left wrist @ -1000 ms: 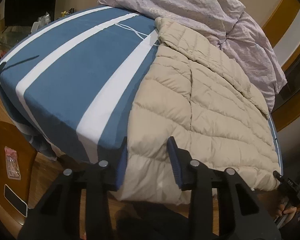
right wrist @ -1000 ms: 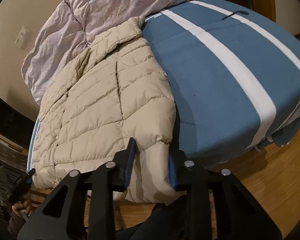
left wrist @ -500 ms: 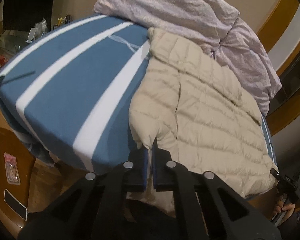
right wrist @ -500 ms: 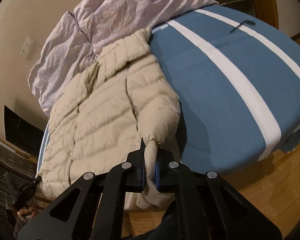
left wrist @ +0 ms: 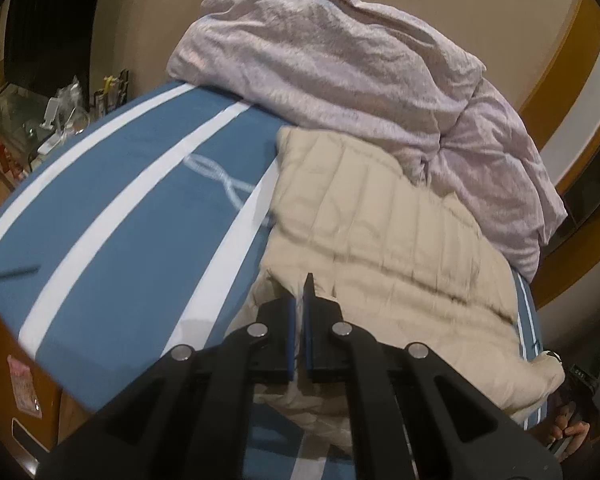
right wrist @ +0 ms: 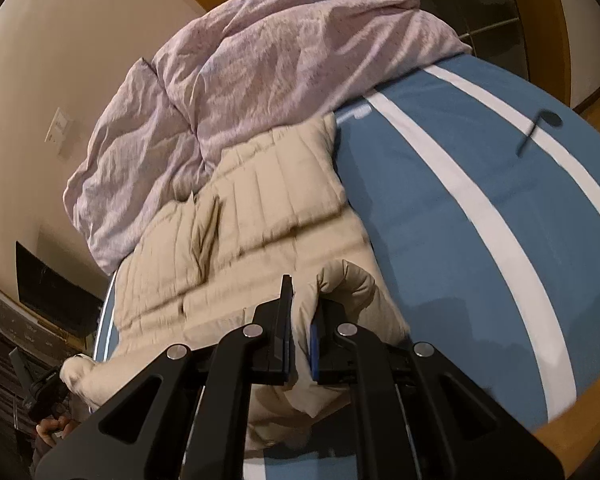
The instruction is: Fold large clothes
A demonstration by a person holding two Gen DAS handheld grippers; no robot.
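Both tools clamped on the hem of the beige puffer jacket: left tool, right tool. Lifted toward 12 o'clock, likely to fold hem onto collar. Jacket spread on striped bed, below lilac duvet.

Beige walls, wooden floor, blue-and-white striped bed.

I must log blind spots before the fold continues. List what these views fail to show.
- Left wrist view: the beige jacket hem between the pads is hidden by the left claw.
- Right wrist view: the right claw covers the pinched cuff's edge.
- Both views: the jacket's quilting is motion-blurred.
- The jacket's underside is hidden.
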